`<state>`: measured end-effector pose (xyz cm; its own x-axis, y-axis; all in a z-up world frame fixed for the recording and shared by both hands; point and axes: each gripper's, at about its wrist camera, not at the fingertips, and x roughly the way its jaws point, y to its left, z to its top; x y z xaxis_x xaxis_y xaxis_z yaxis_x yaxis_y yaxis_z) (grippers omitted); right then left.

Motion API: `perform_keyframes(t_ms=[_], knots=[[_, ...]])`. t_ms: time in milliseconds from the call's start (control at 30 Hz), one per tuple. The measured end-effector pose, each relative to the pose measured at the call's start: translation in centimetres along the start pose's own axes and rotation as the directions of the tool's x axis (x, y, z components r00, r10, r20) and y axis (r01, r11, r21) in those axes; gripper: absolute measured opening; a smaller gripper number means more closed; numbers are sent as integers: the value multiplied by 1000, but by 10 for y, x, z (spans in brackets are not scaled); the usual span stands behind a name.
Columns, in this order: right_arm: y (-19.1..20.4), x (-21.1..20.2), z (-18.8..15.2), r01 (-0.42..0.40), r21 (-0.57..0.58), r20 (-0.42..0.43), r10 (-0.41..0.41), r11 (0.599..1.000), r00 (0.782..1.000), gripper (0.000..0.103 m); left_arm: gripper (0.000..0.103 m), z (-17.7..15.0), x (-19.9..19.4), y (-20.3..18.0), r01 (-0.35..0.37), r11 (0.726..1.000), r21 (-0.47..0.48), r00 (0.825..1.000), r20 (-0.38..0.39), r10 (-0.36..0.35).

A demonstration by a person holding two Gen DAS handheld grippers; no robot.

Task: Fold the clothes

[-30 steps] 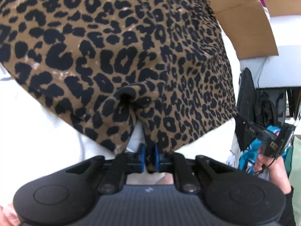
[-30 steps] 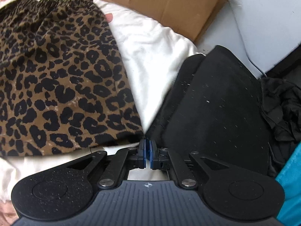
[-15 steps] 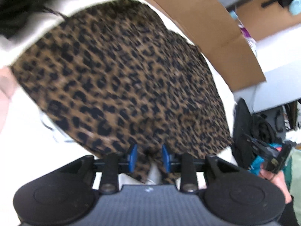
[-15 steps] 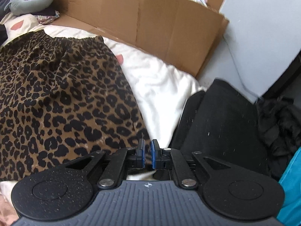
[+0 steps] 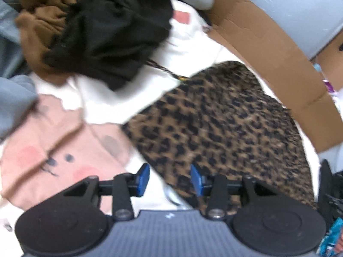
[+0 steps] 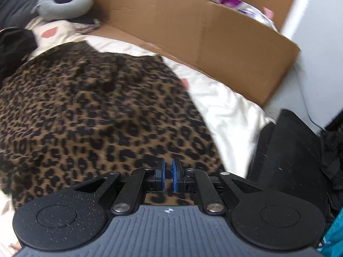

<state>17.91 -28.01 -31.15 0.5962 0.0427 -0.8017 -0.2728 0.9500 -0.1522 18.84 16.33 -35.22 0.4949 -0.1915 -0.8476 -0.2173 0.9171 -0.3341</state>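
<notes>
the leopard skirt [image 5: 225, 132] lies spread flat on a white sheet [image 5: 120, 98], with a cardboard box [image 5: 268, 49] along its far edge. in the right wrist view the skirt [image 6: 90, 115] fills most of the left and centre, its gathered waistband at the far end near the box [image 6: 193, 34].

the left gripper [image 5: 169, 178] hangs above the skirt's near corner. its jaws are opening, the blue pads [image 5: 143, 178] well apart, and nothing is pinched between them: the corner of the cloth and a strip of sheet show through the gap, lying below.

the right gripper [image 6: 168, 176] has its jaws nearly together, only a thin slit showing between the blue pads [image 6: 162, 175]. the skirt shows behind and below them, but no cloth is visibly caught in the slit.

left of the skirt, in the left wrist view, lies a pink garment [image 5: 55, 150] with a printed face. beyond it is a heap with a black garment [image 5: 111, 30] over a brown one [image 5: 40, 17]. a grey neck pillow [image 6: 64, 4] sits at the far left of the right wrist view. to the right of the sheet lies a flat black piece [image 6: 287, 150], partly blurred.
</notes>
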Motion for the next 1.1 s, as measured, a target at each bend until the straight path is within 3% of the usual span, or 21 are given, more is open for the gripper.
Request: perform_keyframes(t_ms=[233,367,467,567,633,767,900,1033,1100], knots=[[48,-5,1,-134,-20,-26,134,991,991,6,44,16,7,23,-42,999,26,995,90,39],[69,-8,3,-238,42,-34,239,970,970,6,40,23,17,30,-30,999,30,994,106,27],[88,-9,5,-273,47,-33,275,961,961,6,31,26,26,34,-28,999,18,994,103,26],[104,-7,7,-341,80,-47,345,937,937,8,29,26,31,34,-48,998,36,993,114,43],[115,-6,7,-386,104,-59,393,917,918,13,28,25,35,35,-52,998,42,993,109,47],[137,-2,2,-474,145,-92,489,869,868,34,25,24,42,38,-62,997,42,993,102,58],[160,8,-8,-532,184,-147,558,827,817,38,23,21,47,38,-60,997,41,994,96,56],[177,21,-14,-523,222,-200,563,823,802,43,21,20,47,36,-52,998,44,994,94,48],[181,26,-15,-506,240,-218,554,828,804,53,21,19,46,35,-52,997,49,994,95,47]])
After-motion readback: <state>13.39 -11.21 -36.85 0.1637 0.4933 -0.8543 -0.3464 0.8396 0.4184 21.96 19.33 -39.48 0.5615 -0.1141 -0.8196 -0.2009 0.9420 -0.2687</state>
